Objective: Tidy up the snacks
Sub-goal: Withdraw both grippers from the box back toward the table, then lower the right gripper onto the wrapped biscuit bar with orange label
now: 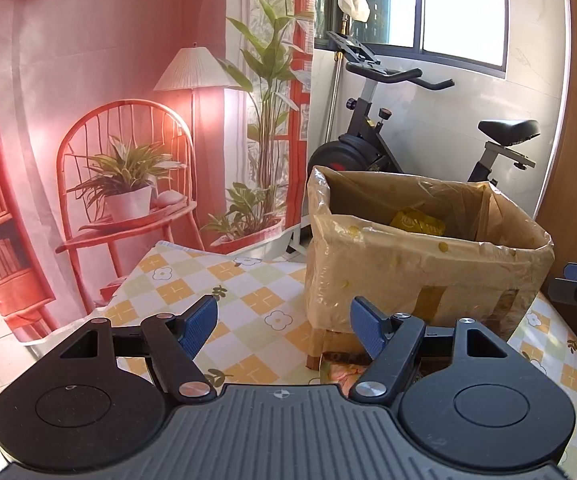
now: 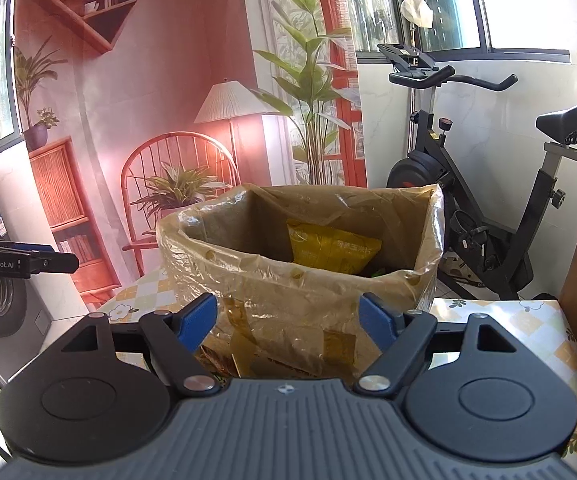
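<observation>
The yellow snack bag (image 2: 334, 250) is sitting inside the cardboard box (image 2: 288, 280), leaning against the box's far inner wall, with only its upper part showing over the rim. It's glossy yellow with pale print; there's writing on it, but it's too small to read. In your left wrist view the same bag (image 1: 418, 221) is just peeking above the box's near wall (image 1: 408, 272).

The box is wearing a clear plastic liner, crinkled and folded out over the rim, with brown tape strips showing through on the near face. It's standing on the checked floral tablecloth (image 1: 224, 280).

Your left gripper (image 1: 284, 326) is holding its jaws wide open, blue pads well apart, nothing between them and touching nothing; it's hanging just short of the box's near left corner. Your right gripper (image 2: 288, 320) is also wide open and carrying nothing, facing the box's near wall head-on, pads not touching the liner.

A snack wrapper (image 1: 344, 372) is lying on the cloth at the foot of the box, mostly hidden by your left gripper.

Readable text: "GenRobot.AI" on the side of your left gripper (image 2: 24, 262), showing left of the box in the right wrist view.

Behind the box: an exercise bike (image 2: 484, 200) to its right and a printed room-scene backdrop (image 1: 128, 120) to its left.
</observation>
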`<state>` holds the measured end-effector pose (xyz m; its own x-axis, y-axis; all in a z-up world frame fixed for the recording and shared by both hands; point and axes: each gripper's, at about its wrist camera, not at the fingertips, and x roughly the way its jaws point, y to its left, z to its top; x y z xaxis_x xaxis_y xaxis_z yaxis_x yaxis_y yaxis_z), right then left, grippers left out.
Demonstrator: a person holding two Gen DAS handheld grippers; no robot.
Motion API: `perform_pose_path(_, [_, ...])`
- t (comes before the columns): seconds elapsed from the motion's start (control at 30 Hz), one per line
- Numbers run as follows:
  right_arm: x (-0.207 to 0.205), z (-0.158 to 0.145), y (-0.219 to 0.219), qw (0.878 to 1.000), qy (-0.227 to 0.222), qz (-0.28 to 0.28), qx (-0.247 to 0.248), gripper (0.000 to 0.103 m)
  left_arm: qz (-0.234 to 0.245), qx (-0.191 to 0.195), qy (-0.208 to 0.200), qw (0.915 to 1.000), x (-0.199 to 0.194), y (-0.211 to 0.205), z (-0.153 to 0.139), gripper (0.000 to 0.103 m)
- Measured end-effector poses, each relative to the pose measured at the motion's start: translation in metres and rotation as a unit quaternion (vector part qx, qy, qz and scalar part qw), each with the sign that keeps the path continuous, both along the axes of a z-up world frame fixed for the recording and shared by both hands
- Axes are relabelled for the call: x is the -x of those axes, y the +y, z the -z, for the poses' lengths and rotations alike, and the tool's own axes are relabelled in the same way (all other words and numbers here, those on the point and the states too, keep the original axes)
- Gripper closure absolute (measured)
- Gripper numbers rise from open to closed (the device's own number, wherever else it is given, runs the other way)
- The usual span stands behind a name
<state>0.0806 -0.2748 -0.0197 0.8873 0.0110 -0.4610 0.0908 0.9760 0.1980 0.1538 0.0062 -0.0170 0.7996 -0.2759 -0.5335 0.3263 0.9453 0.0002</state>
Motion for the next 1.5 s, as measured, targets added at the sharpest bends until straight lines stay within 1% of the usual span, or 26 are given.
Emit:
perform_pose_path(0.13, [0.011, 0.017, 0.012, 1.0, 0.009, -0.005, -0.009, 0.023, -0.015, 0.001, 0.007, 0.9999, 0.016, 0.017, 0.018, 0.028])
perform_pose_path(0.27, [0.019, 0.034, 0.022, 1.0, 0.021, -0.006, -0.012, 0.023, -0.022, -0.012, 0.0, 0.9997, 0.028, 0.019, 0.037, 0.028])
perform_pose_path(0.37, [0.024, 0.048, 0.026, 0.999, 0.032, -0.003, -0.013, 0.023, -0.026, -0.002, 0.014, 0.9996, 0.031, 0.022, 0.05, 0.028])
perform_pose_path(0.57, [0.035, 0.074, 0.037, 0.999, 0.049, -0.01, 0.017, 0.023, -0.034, -0.001, 0.021, 0.9992, 0.038, 0.021, 0.074, 0.027])
perform_pose_path(0.7, [0.038, 0.09, 0.041, 0.998, 0.062, -0.009, 0.023, 0.023, -0.038, -0.001, 0.018, 0.9991, 0.039, 0.016, 0.081, 0.028])
perform_pose_path(0.87, [0.039, 0.104, 0.042, 0.997, 0.076, -0.009, 0.021, 0.023, -0.035, 0.007, 0.031, 0.9989, 0.04, 0.012, 0.091, 0.028])
perform_pose_path(1.2, [0.041, 0.123, 0.039, 0.995, 0.103, -0.008, 0.0, 0.023, -0.029, -0.005, 0.047, 0.9985, 0.043, 0.008, 0.107, 0.028])
perform_pose_path(1.5, [0.042, 0.135, 0.04, 0.993, 0.12, -0.011, -0.006, 0.023, -0.021, -0.011, 0.053, 0.9983, 0.043, 0.007, 0.113, 0.027])
